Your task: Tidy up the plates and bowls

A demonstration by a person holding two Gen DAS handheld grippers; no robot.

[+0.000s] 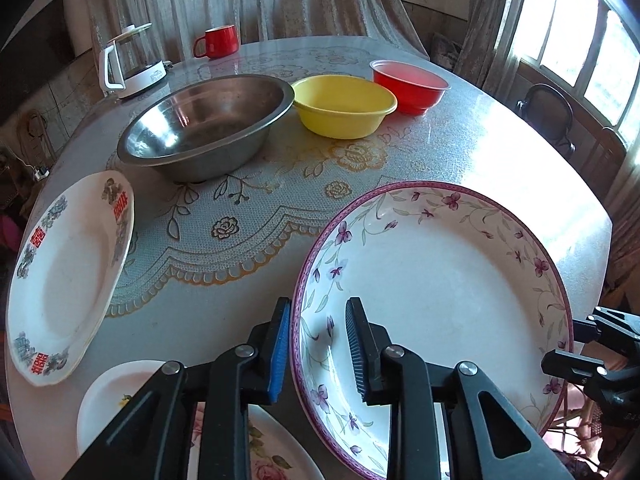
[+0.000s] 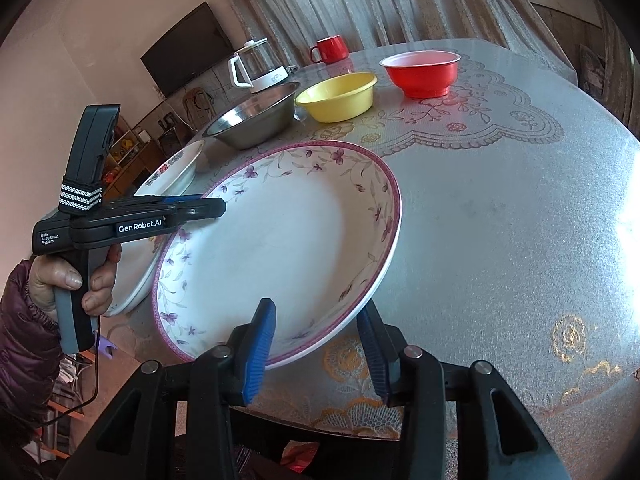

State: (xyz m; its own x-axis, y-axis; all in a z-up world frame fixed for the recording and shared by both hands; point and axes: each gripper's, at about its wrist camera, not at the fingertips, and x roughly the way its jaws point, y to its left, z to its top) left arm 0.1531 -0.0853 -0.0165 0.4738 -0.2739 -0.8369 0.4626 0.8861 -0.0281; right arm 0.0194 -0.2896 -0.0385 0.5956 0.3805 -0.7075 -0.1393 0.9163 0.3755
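Left gripper straddles the rim of the purple plate; right gripper straddles its opposite edge.

Left wrist view: the left gripper's two pads sit either side of the plate's near-left rim, one outside and one over the bowl of the plate, with a gap showing, so not clamped tight. The plate is tilted off the table. To the gripper's left lies a red-lettered plate; under its left arm, two more plates. Ahead stand a steel bowl, yellow bowl and red bowl; beyond them a kettle and mug.

Right wrist view: the right gripper's jaws stand fairly wide around the plate's near rim; I cannot tell whether the pads touch it. At left the other gripper meets the plate's far rim.
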